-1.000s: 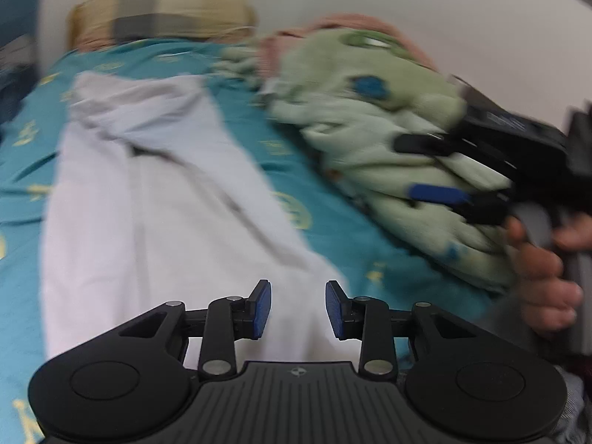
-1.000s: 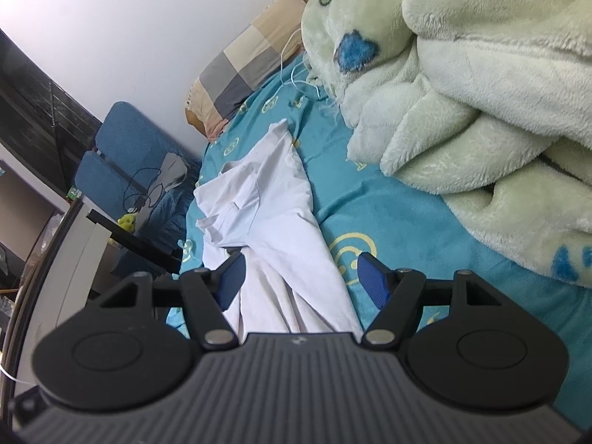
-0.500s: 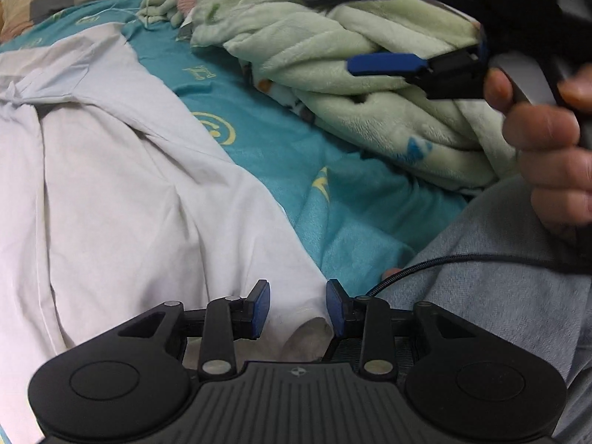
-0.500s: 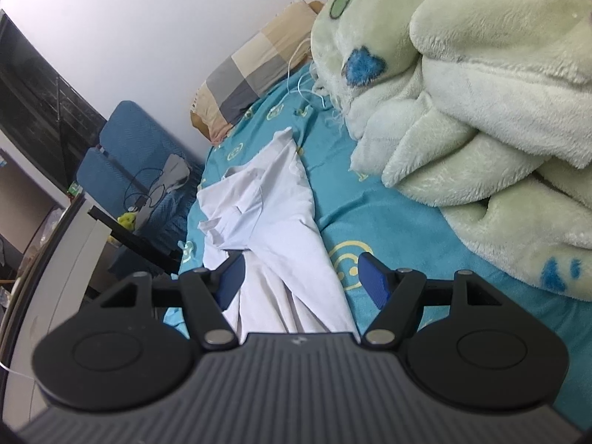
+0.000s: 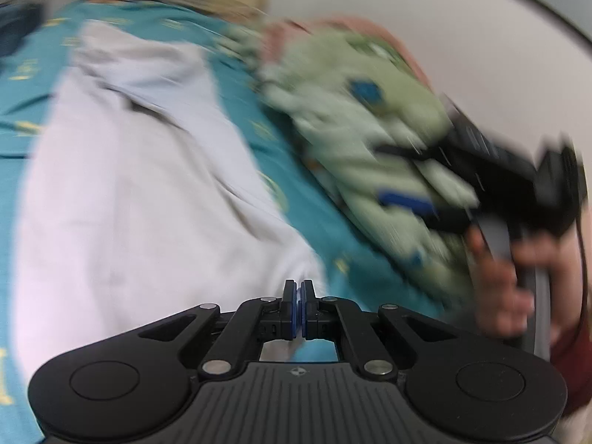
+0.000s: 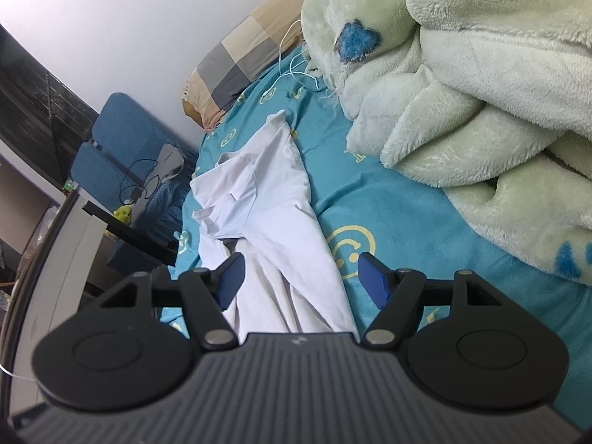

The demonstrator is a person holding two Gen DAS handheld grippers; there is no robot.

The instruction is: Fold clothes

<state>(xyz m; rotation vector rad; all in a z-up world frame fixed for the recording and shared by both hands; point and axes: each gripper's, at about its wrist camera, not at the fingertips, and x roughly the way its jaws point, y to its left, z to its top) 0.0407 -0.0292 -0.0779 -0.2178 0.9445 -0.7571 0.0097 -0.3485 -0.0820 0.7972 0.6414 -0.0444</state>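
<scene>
Clamping my left gripper (image 5: pixel 298 309) together at the shirt (image 6: pixel 273 222) corner; blur hides whether cloth sits between the pads, can't tell. My right gripper (image 6: pixel 309 277) hangs above the shirt, tongs apart, empty. Shirt lies rumpled on the teal sheet (image 6: pixel 407 222) beside the blanket (image 6: pixel 481 92). Risk: a thin pinch slips when lifted, or drags the sheet.

The white shirt (image 6: pixel 266 199) ahead of the right tongs (image 6: pixel 299 277) is thin, matt woven cloth, creased. The bed sheet (image 6: pixel 399 207) under it is smooth teal printed cotton. The blanket (image 6: pixel 481 85) to the right of these tongs is thick, fuzzy pale-green fleece. The pillow (image 6: pixel 240 59) beyond has a matt checked cloth cover. Both tongs are matt black plastic with ribbed housings, blue ridged pads (image 6: pixel 373 277) and bright metal pivot pins (image 6: pixel 381 336).
</scene>
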